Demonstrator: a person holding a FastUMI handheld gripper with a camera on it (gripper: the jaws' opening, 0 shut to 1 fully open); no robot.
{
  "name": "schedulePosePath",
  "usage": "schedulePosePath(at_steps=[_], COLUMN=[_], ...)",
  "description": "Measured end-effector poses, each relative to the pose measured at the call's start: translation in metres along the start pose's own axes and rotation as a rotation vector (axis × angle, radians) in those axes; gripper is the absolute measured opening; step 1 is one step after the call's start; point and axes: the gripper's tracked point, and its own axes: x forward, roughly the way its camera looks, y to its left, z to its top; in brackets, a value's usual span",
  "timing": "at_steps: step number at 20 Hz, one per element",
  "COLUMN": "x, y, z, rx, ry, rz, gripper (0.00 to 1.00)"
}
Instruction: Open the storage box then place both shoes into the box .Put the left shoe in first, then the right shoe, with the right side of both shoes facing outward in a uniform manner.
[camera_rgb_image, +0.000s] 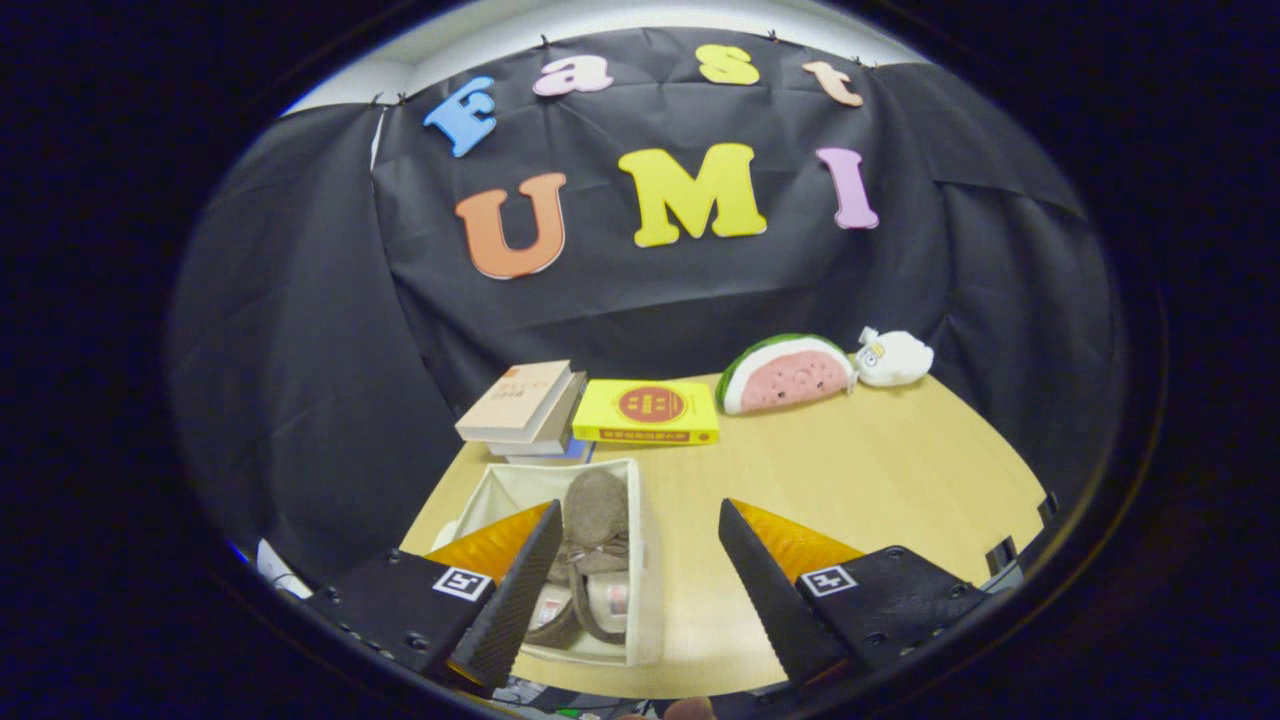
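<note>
A white fabric storage box (645, 560) stands open on the wooden table (860, 480), under and just ahead of my left finger. Inside it lie grey-brown shoes (594, 540) with a bow and pale insoles; their toes point away from me. I can make out two insoles side by side, partly hidden by the left finger (515, 590). My gripper (640, 540) hovers above the box's right wall, open, with nothing between its fingers. The right finger (770, 590) is over bare table.
Beyond the box lie a stack of books (525, 405) and a yellow book (648, 410). Farther right sit a watermelon-slice plush (785, 375) and a small white plush (893, 358). The table's right edge curves near black clamps (1000, 552).
</note>
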Motion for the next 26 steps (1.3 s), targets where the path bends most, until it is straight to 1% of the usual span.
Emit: schedulePosePath(at_steps=[2, 4, 7, 10, 16, 17, 18, 23, 26], x=[-0.021, -0.042, -0.068, -0.085, -0.099, -0.098, -0.097, -0.086, -0.083], y=[-0.016, -0.044, -0.059, -0.068, -0.064, -0.060, -0.055, -0.040, -0.035], z=[0.014, 0.021, 0.021, 0.019, 0.001, -0.004, -0.009, -0.018, -0.016], rx=[-0.009, -0.045, -0.080, -0.121, -0.174, -0.173, -0.166, -0.182, -0.168], ry=[-0.118, -0.230, -0.342, -0.448, -0.520, -0.523, -0.523, -0.500, -0.502], rz=[0.032, 0.042, 0.073, 0.073, 0.064, 0.073, 0.084, 0.085, 0.085], gripper=[0.96, 0.96, 0.96, 0.95, 0.95, 0.95, 0.95, 0.95, 0.95])
